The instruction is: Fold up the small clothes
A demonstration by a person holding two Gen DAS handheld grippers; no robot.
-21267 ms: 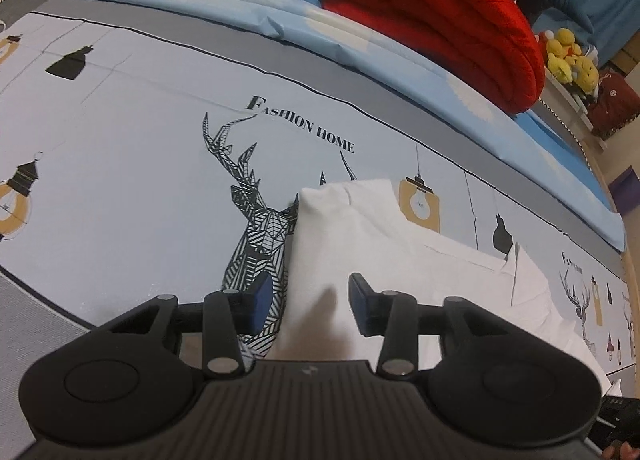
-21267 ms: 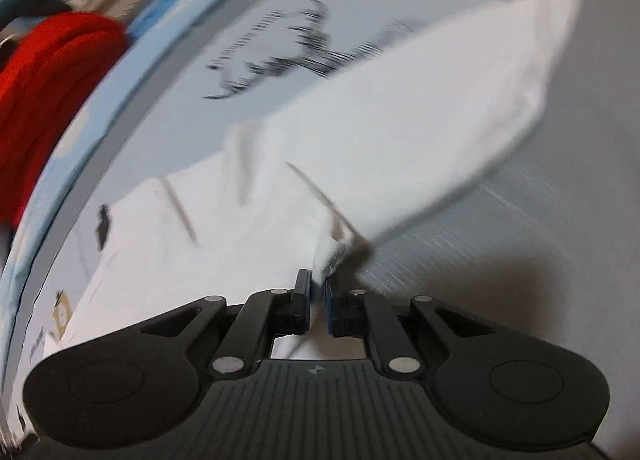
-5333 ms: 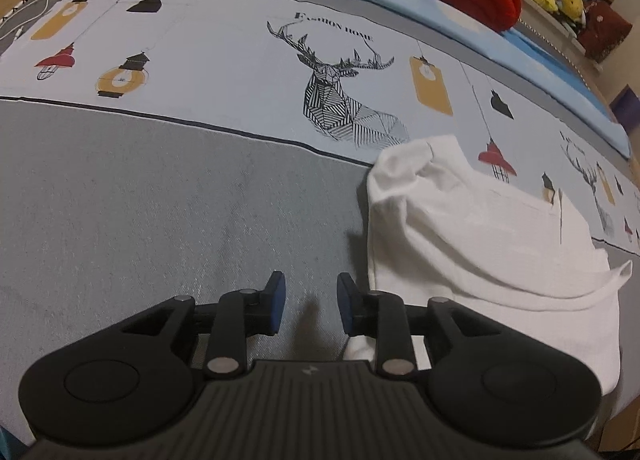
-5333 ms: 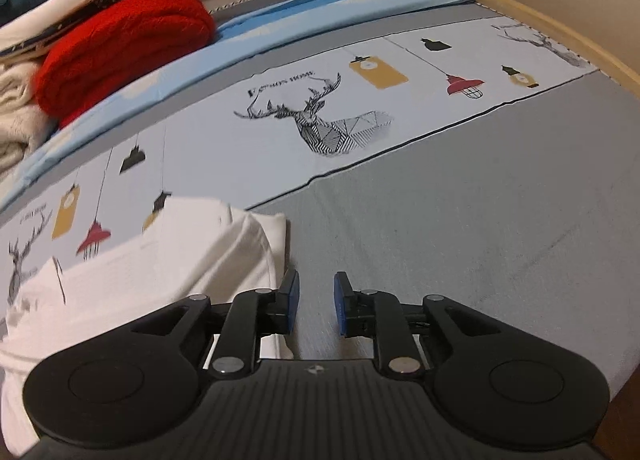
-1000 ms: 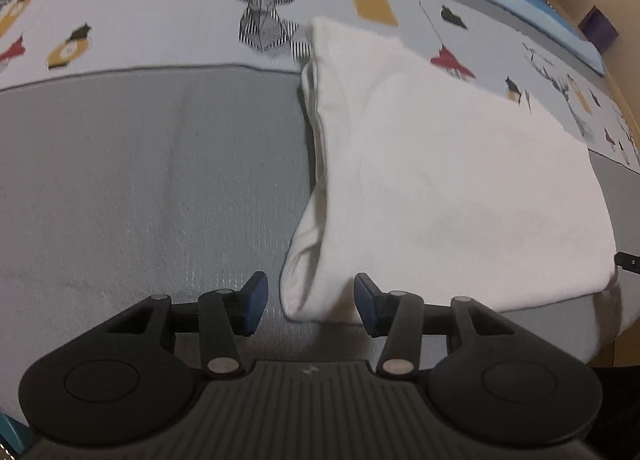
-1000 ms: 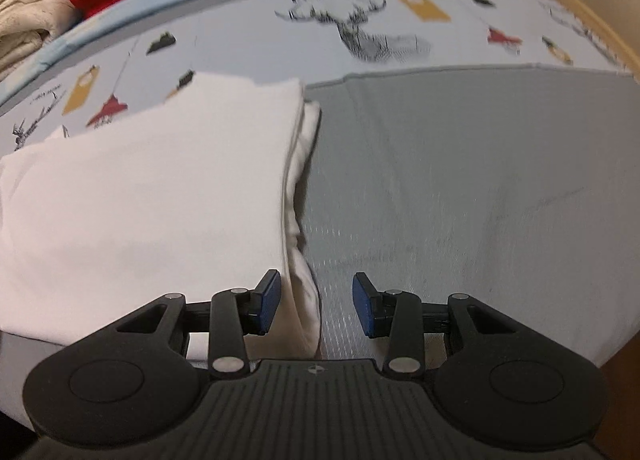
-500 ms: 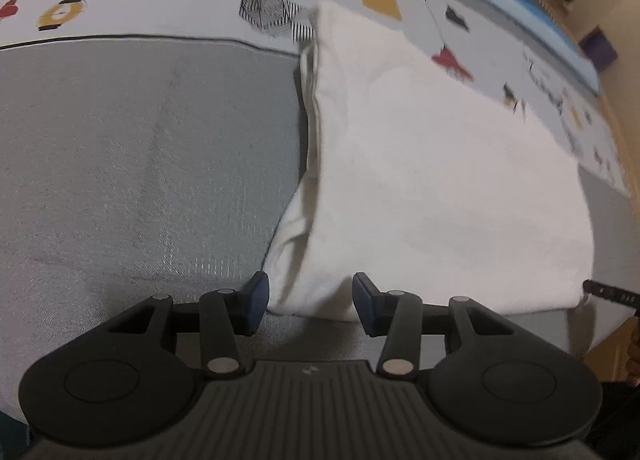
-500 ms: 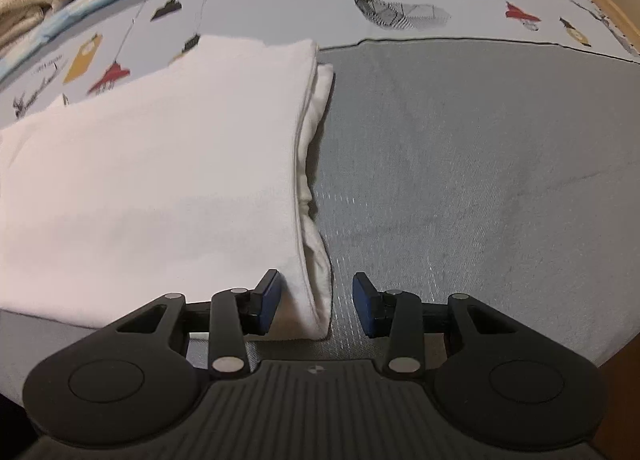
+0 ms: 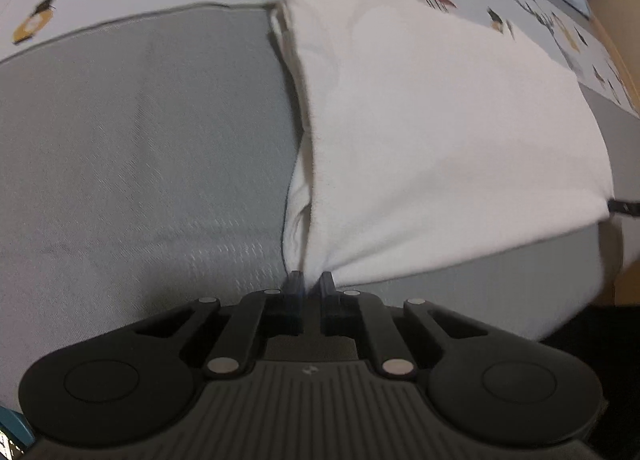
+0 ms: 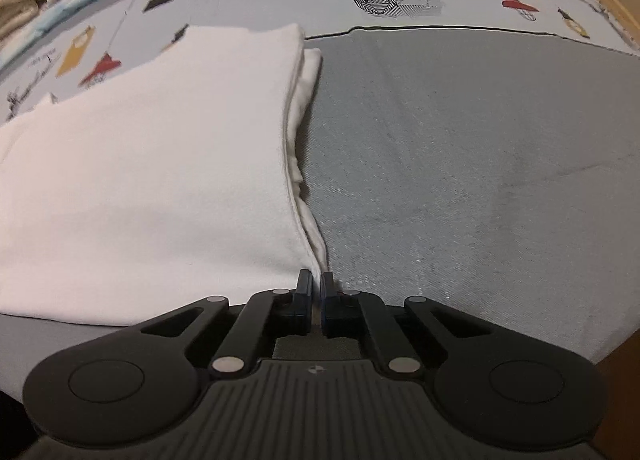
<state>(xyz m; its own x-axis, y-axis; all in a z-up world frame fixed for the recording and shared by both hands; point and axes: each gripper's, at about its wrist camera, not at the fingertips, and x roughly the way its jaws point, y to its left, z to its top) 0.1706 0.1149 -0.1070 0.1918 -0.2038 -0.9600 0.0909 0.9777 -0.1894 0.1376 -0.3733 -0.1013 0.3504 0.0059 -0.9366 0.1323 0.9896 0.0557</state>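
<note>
The white garment lies half-folded on the bed; each near corner is clamped by left tongs and right tongs. Stacked layers could slip if lifted unevenly

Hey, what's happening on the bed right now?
A person with a gripper in each hand is folding a white garment on a bed cover. The left gripper and the right gripper are each shut on a near corner. The garment lies flat, already folded in layers.
</note>
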